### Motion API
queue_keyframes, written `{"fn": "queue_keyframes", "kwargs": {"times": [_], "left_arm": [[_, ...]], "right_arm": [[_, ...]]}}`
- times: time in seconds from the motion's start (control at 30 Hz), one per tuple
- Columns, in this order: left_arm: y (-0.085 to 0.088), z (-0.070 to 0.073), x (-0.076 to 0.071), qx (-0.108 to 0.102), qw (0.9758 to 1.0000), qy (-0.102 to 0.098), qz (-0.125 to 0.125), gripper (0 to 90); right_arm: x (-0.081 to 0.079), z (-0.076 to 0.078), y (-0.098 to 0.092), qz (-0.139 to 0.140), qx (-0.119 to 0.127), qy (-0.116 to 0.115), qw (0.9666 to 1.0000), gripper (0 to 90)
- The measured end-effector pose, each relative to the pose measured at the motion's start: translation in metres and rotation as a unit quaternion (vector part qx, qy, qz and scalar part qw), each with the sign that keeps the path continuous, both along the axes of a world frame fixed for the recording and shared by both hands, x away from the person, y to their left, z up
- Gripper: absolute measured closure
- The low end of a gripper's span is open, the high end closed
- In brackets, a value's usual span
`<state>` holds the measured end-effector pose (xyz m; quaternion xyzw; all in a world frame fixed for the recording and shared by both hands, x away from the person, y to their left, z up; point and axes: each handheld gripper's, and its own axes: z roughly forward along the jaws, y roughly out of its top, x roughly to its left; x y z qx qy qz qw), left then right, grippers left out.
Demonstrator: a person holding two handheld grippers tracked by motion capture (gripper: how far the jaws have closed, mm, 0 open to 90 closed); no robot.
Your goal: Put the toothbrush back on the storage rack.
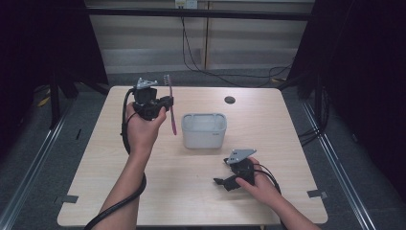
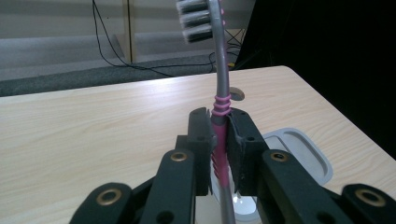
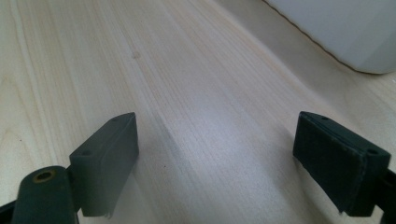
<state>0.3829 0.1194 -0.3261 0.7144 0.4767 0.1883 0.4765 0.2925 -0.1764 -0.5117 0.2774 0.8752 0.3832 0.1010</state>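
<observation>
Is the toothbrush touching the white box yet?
Apart. The high view shows the toothbrush held upright in the left tongs, raised off the table to the left of the white box, with bare wood between its lower tip and the box's rim.

Toothbrush (image 1: pixel 171 106) left of tub (image 1: pixel 204 129) on table (image 1: pixel 277 120).

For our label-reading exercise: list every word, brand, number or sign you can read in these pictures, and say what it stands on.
None can be read.
Toothbrush in the left gripper: no print shows on its handle.
White container: plain walls, no label.
Table: bare wood grain, no marks.
Right gripper: black pads, no lettering.
</observation>
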Motion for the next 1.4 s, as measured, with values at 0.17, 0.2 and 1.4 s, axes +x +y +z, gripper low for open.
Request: {"fn": "queue_keyframes", "kwargs": {"times": [0.17, 0.2, 1.4], "left_arm": [[-0.005, 0.001, 0.005, 0.002, 1.0, 0.0, 0.0, 80.6], [-0.006, 0.001, 0.005, 0.002, 1.0, -0.001, 0.0, 80.6], [-0.037, -0.006, 0.037, 0.013, 0.9998, -0.015, 0.005, 80.5]], "right_arm": [[0.0, 0.0, 0.0, 0.0, 0.0, -0.001, 1.0, 13.6], [0.0, 0.0, 0.0, 0.0, 0.0, -0.001, 1.0, 13.6], [0.0, 0.0, 0.0, 0.0, 0.0, -0.001, 1.0, 13.6]]}}
